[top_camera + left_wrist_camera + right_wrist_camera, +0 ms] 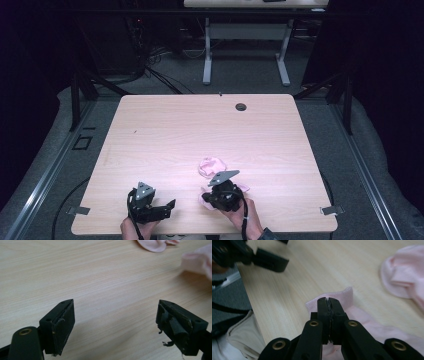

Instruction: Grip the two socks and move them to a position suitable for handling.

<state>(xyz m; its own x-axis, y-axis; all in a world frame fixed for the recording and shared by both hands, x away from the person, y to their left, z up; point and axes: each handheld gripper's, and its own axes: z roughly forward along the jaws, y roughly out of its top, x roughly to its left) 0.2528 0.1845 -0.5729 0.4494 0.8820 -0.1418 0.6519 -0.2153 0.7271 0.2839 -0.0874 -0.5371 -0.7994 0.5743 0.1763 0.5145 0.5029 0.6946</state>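
So the right gripper (328, 301) has its jaws squeezed fully together, and they're pinching the ribbed cuff edge of a pink sock (342, 296). From the right gripper view, the cuff sticks up past the jaw tips and the rest of the sock trails back under the gripper toward the person, so its long axis runs roughly along the jaws, not across them. In the high view that sock (206, 199) sits at the near edge of the table (165, 130), mostly tucked under the right gripper (216, 196).

The left gripper (116, 325) is wide open with nothing in it, just bare tabletop between the jaws. It's sitting just to the left of the right one in the high view (167, 207), pointing toward the socks. From its own camera the held sock is off to the upper right, near but not touching. My guess is that if it's going to grab the other end, it has to swing that way.

Second pink sock (211, 166) lies crumpled a bit farther out on the table, apart from the first one and nearer the right hand.

Material-wise: soft thin knit, floppy, pale pink. The table is light wood-grain laminate, smooth.
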